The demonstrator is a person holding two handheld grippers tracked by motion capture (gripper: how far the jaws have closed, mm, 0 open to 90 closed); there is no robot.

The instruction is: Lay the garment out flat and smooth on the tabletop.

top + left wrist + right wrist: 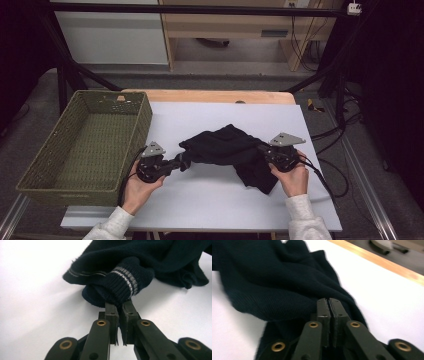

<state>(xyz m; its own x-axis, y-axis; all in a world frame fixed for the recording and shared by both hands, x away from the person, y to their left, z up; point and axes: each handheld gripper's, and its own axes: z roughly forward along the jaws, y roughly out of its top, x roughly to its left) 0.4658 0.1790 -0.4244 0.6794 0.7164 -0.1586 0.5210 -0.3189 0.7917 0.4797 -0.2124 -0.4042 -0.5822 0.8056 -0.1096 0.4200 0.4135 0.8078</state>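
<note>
A dark navy knitted garment (230,150) lies bunched in the middle of the white table top (210,195). My left gripper (185,161) is shut on its ribbed cuff (122,287), which carries thin grey stripes. In the left gripper view the jaws (119,308) pinch the cuff's edge, lifted slightly off the table. My right gripper (261,149) is shut on a fold of the same garment (274,285) at its right side. In the right gripper view the jaws (329,302) meet with dark cloth pressed between them. A hand holds each gripper from the near edge.
A green woven basket (65,150) stands at the left, overhanging the table's left edge. A wooden strip (210,96) runs along the far edge. Cables trail off the right side (330,175).
</note>
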